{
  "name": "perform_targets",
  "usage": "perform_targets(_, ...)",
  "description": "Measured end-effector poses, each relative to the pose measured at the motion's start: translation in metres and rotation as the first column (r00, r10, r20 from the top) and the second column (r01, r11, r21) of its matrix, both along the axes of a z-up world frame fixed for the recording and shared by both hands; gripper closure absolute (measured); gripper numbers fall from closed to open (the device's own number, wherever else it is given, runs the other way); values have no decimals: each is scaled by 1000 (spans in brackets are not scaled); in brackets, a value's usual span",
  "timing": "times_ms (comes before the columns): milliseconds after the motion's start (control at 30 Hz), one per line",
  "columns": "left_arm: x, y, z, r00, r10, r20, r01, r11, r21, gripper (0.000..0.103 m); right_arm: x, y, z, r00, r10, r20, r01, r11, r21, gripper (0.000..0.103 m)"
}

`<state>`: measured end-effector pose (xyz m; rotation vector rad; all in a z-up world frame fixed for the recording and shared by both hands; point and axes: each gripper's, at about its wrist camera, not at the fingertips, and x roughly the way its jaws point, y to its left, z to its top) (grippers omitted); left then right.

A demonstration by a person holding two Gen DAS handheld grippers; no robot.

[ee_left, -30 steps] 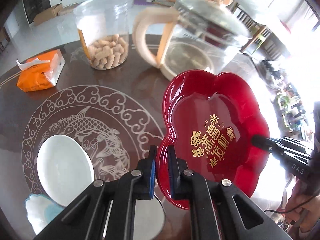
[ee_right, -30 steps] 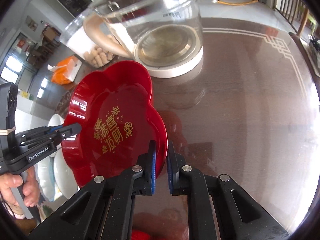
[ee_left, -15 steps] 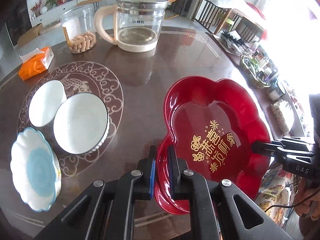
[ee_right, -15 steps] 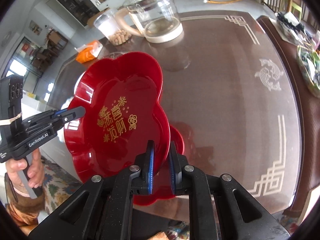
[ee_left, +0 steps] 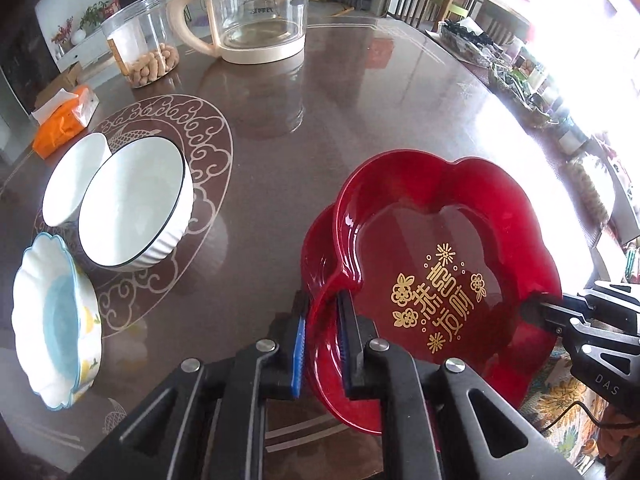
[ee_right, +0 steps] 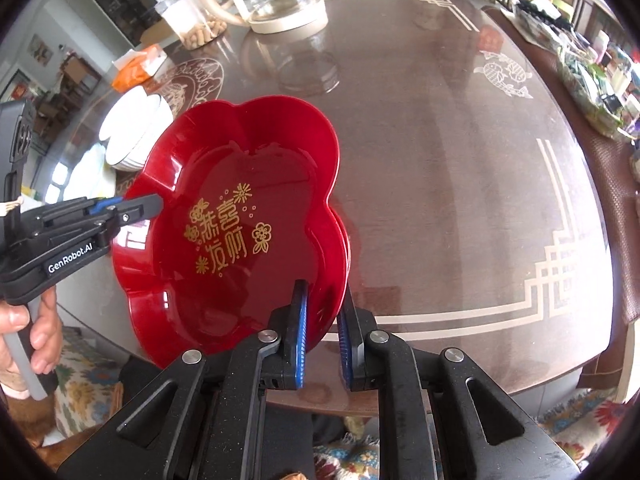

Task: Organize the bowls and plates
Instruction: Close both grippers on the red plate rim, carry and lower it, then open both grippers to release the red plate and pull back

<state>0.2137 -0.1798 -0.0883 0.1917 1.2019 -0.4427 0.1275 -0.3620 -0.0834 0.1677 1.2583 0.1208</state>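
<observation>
A red flower-shaped plate [ee_left: 440, 264] with gold lettering rests on a second red plate [ee_left: 316, 248] near the table's front edge. My left gripper [ee_left: 322, 312] is shut on the top plate's left rim. My right gripper [ee_right: 323, 308] is shut on its opposite rim, and the plate [ee_right: 240, 216] fills the middle of the right wrist view. A ribbed white bowl [ee_left: 132, 208] with a dark rim, a smaller white bowl [ee_left: 74, 184] and a white-and-blue scalloped plate [ee_left: 52, 320] sit at the left.
A glass kettle [ee_left: 256, 8] with a cream handle and a clear jar of peanuts [ee_left: 140, 40] stand at the back. An orange tissue pack [ee_left: 64, 120] lies at the far left. The brown table [ee_right: 460, 160] has its front edge just below the plates.
Both grippers have carried the red plate back from beside the kettle to the table's front edge and lowered it onto the second red plate.
</observation>
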Motion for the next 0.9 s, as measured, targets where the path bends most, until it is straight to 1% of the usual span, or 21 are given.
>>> perform_targets(167, -1, -4, -7, 999, -21, 31, 19, 997, 74, 89, -6, 9, 4, 999, 22, 33, -20, 998, -58, 79)
perform_targets(200, -2, -4, -7, 999, -23, 40, 20, 996, 82, 89, -5, 11, 4, 999, 27, 38, -25, 998, -62, 72)
perform_targets(267, -2, -3, -2, 998, -24, 52, 20, 997, 73, 83, -4, 13, 7, 998, 32, 53, -28, 997, -75, 64)
perform_targets(300, -1, -2, 1, 998, -23, 56, 20, 998, 64, 81, -4, 14, 8, 997, 35, 63, -29, 996, -88, 64)
perform_targets(333, -1, -2, 4, 998, -21, 62, 17, 998, 59, 74, -4, 14, 10, 997, 35, 71, -28, 995, -101, 64)
perform_targets(367, -1, -1, 7, 997, -19, 71, 15, 998, 54, 62, -3, 15, 12, 996, 31, 80, -23, 994, -103, 63)
perform_targets(400, -1, 0, 11, 996, -15, 86, 11, 999, 47, 54, -3, 14, 14, 996, 23, 89, -15, 995, -97, 61)
perform_targets(433, -2, 1, 16, 994, -8, 107, 4, 999, 38, 41, -4, 13, 16, 995, 16, 100, -6, 995, -95, 61)
perform_targets(467, -4, 3, 22, 991, 2, 133, -6, 1000, 28, 33, -4, 13, 19, 993, 12, 116, 0, 995, -100, 60)
perform_targets(533, -10, 7, 33, 984, 12, 176, -13, 1000, 5, 29, -5, 16, 27, 987, 12, 160, 7, 994, -113, 58)
perform_targets(567, -15, 10, 38, 981, 14, 193, -13, 1000, -10, 29, -8, 17, 31, 982, 10, 187, 12, 993, -118, 53)
perform_targets(600, -20, 13, 43, 978, 17, 208, -12, 1000, -24, 28, -11, 18, 35, 976, 5, 217, 22, 992, -121, 48)
perform_targets(700, -39, 22, 56, 964, 41, 264, -25, 998, -66, 24, -22, 19, 48, 948, -38, 317, 76, 991, -108, 38)
perform_targets(767, -55, 29, 62, 947, 72, 312, -44, 994, -95, 20, -31, 19, 57, 914, -82, 398, 130, 987, -95, 36)
perform_targets(867, -81, 41, 66, 921, 103, 376, -68, 992, -108, 20, -46, 24, 71, 854, -133, 503, 206, 974, -92, 27)
perform_targets(900, -91, 45, 66, 911, 115, 397, -78, 991, -109, 20, -51, 26, 76, 835, -143, 532, 228, 969, -97, 27)
